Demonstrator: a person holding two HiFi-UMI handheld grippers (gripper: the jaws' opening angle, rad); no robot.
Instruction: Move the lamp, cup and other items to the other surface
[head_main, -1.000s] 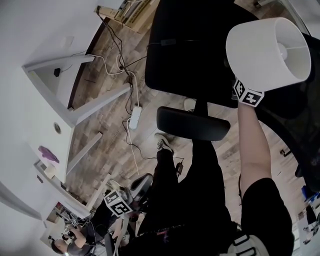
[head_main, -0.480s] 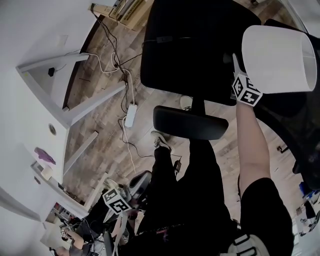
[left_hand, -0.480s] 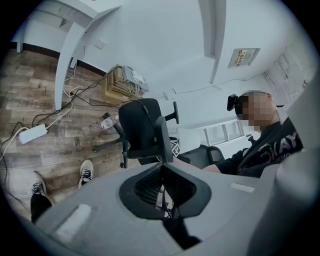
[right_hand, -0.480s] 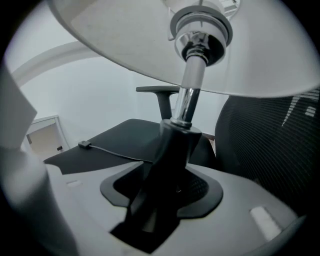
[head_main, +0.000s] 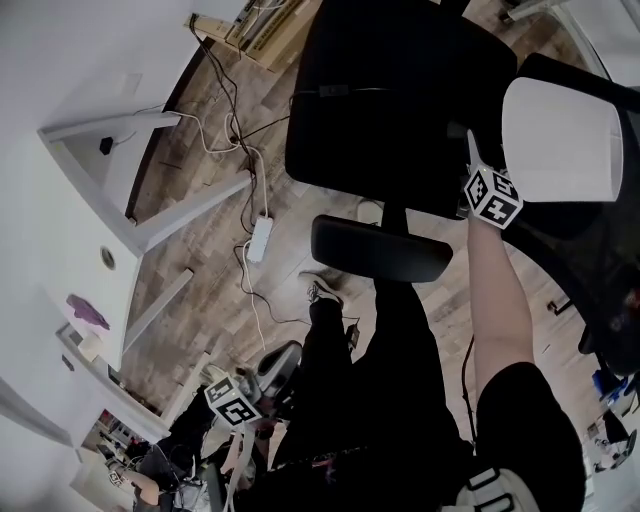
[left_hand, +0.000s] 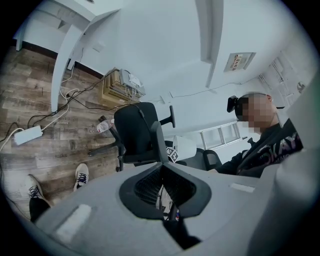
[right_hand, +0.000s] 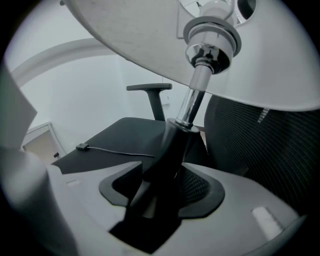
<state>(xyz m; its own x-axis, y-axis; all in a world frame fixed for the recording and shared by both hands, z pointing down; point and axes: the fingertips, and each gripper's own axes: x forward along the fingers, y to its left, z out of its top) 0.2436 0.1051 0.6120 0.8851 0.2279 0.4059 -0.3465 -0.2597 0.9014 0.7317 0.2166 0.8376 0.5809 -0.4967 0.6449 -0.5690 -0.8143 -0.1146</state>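
**Head view.**
- Lamp (head_main: 560, 140): white drum shade, smooth and matt, at upper right, just beside a broad black surface (head_main: 400, 90) that is flat, with rounded corners and a thin cable across it.
- Right gripper (head_main: 480, 170): pale body with a checker-marked cube, close against the shade's near side.
- Floor (head_main: 200, 280): grey-brown wood planks, carrying a white oblong power strip (head_main: 258, 240) and loose leads.
- Left gripper (head_main: 236, 425): low at lower left, well apart from the lamp.

**Left gripper view.**
- Grey moulded jaws with black ribbed pads, tips brought together and nothing between them.

**Right gripper view.**
- The jaws have just been opening and stand spread wide.
- The lamp's black stem (right_hand: 170, 145), glossy and curved, passes between the pads, which do not bear on it.
- Above the stem, a polished chrome tube (right_hand: 192, 102) meets a white ringed socket collar (right_hand: 212, 30) under the shade.
- A black mesh chair back (right_hand: 260, 145) stands to the right.
- The lamp's foot is hidden, so its resting place cannot be told.
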